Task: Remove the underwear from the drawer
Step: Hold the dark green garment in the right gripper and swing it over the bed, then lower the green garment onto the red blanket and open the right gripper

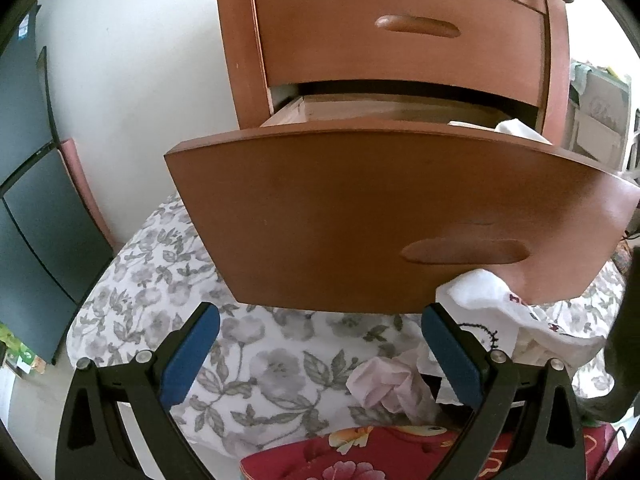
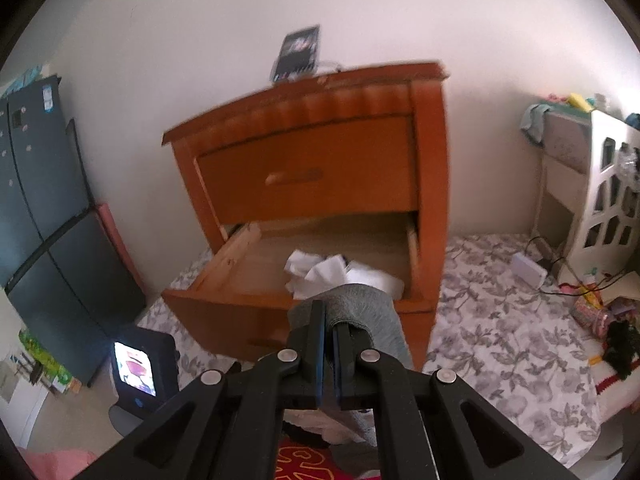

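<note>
The wooden nightstand's lower drawer (image 2: pixel 248 264) stands pulled out over the bed. White garments (image 2: pixel 320 272) lie inside it at the right. My right gripper (image 2: pixel 328 332) is shut on a grey piece of underwear (image 2: pixel 360 308), which drapes over its fingertips just in front of the drawer front. In the left wrist view the drawer front (image 1: pixel 360 216) fills the middle. My left gripper (image 1: pixel 320 344) hangs open below it, with nothing between its blue pads (image 1: pixel 192 356). A white printed garment (image 1: pixel 500 312) and a pale pink one (image 1: pixel 388 384) lie on the sheet beside the right finger.
A floral sheet (image 2: pixel 500 320) covers the bed around the nightstand. A dark fridge (image 2: pixel 48 208) stands at the left, a white shelf unit (image 2: pixel 600 200) at the right. A red flowered cloth (image 1: pixel 360 452) lies nearest me. A dark device with a lit screen (image 2: pixel 136 368) sits low at the left.
</note>
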